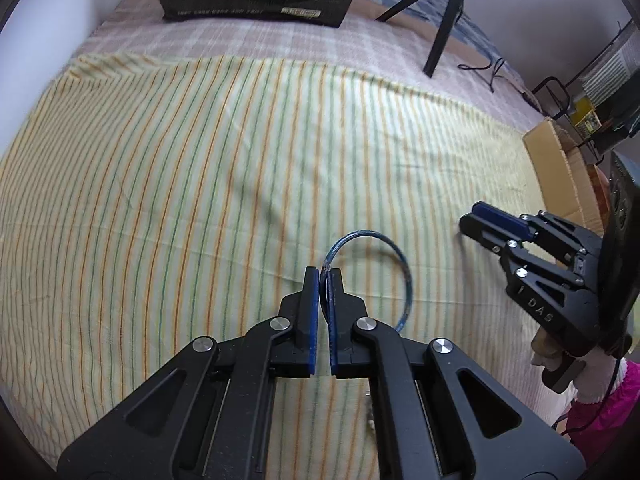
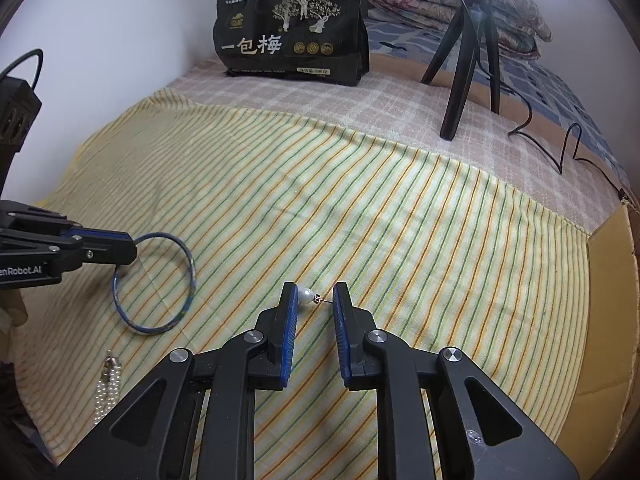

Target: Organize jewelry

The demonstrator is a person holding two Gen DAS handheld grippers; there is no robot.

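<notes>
My left gripper (image 1: 325,276) is shut on a thin blue bangle (image 1: 394,252), holding it just above the striped cloth; the same bangle (image 2: 188,280) and left gripper (image 2: 128,248) show at the left of the right wrist view. My right gripper (image 2: 316,294) is closed on a pearl stud earring (image 2: 306,293), pearl against the left finger, post tip against the right one. The right gripper (image 1: 470,218) also shows at the right of the left wrist view. A pearl strand with a metal clasp (image 2: 106,384) lies on the cloth at the lower left.
A yellow striped cloth (image 2: 360,200) covers the bed. A black snack bag (image 2: 292,28) stands at the back. A black tripod (image 2: 464,60) with a cable stands at the back right. A cardboard box (image 2: 612,272) sits at the right edge.
</notes>
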